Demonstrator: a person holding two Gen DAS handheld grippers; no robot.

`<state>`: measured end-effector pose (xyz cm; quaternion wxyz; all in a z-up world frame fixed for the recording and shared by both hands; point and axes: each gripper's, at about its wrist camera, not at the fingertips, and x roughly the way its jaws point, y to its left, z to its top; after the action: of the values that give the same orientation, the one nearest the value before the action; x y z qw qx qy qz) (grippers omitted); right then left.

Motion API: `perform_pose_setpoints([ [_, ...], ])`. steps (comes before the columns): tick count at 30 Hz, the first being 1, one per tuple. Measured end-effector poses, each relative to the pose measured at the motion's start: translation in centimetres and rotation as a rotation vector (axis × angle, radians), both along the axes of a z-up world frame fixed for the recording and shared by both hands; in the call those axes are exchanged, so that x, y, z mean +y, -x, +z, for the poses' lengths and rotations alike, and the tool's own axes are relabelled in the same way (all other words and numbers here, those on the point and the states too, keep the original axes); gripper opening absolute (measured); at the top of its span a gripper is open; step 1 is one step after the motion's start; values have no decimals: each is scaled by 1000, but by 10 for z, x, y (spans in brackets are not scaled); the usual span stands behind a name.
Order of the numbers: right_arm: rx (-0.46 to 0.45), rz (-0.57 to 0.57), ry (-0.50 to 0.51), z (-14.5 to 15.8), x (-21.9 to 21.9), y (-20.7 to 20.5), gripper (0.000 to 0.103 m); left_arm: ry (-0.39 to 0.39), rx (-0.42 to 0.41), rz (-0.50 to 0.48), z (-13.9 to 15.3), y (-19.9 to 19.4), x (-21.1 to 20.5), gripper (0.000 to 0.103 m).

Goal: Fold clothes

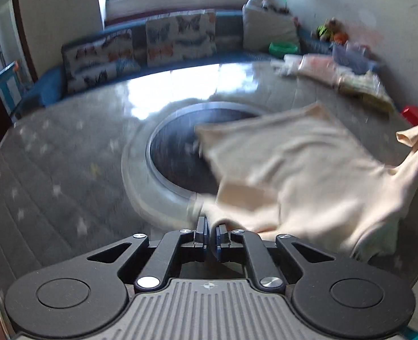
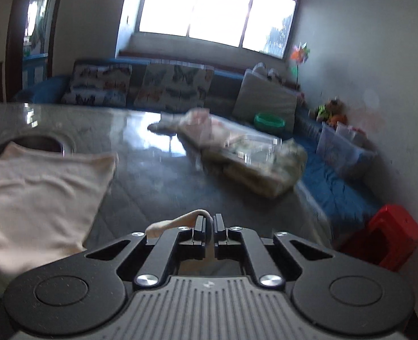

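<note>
A cream garment (image 1: 302,175) hangs stretched between two hand-held tools above a grey stone worktop (image 1: 67,153), its far end draped over the worktop's round inset (image 1: 174,138). The left tool (image 1: 211,231) is pinched tight on a fold of its edge; the right tool (image 2: 209,223) is likewise clamped on a narrow strip of the same cloth. Light, limp and prone to sagging, the fabric looks best held at corners or hems. The polished top should let it slide. More clothes (image 2: 237,153) lie piled near the far edge. Behind stand a blue sofa (image 2: 330,184), butterfly cushions (image 1: 180,35) and a bright window (image 2: 209,5).
</note>
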<state>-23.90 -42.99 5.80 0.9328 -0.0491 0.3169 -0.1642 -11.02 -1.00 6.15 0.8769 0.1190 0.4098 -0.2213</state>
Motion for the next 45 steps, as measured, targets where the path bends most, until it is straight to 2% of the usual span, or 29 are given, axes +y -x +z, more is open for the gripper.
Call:
perform_pose_setpoints([
  [2,72,-26,-25,-23,-4,11,8,-10,17,20,-10,5,8,17],
  [4,96,-48,-50,-31,-8,25,15,-11,26,40,-16,9,16,25],
  [7,118,-34,-93,-31,-16,44,24,7,26,64,-11,9,27,35],
  [9,135,-3,-90,-27,-13,55,35,8,17,71,-11,12,32,47],
  [12,140,18,-94,-20,-12,67,39,10,13,70,-12,19,36,52],
  [14,124,10,-99,-14,-13,76,39,20,4,81,-9,21,39,54],
  [17,49,-22,-93,0,-10,79,40,41,-18,100,-3,25,44,54],
  [21,-7,-5,-97,-1,-3,67,42,59,-73,87,12,34,43,54],
  [24,12,5,-116,-15,-1,56,46,60,-112,69,21,41,40,57],
  [28,70,4,-121,-39,-1,49,53,55,-107,107,20,39,47,58],
  [32,66,10,-88,-38,7,50,58,56,-114,122,19,42,51,58],
  [34,47,37,-77,-32,16,50,61,64,-131,92,22,49,45,58],
  [36,18,113,-84,-22,34,46,66,85,-136,35,25,56,34,58],
  [40,-5,276,-108,-15,70,32,66,121,-116,-150,20,70,-3,57],
  [42,-9,331,-111,-15,84,25,66,139,-80,-235,11,73,-24,47],
  [44,-10,408,-106,-16,105,11,66,148,-51,-311,2,77,-45,42],
  [45,-12,439,-101,-17,113,6,66,142,-43,-343,-3,79,-55,36],
])
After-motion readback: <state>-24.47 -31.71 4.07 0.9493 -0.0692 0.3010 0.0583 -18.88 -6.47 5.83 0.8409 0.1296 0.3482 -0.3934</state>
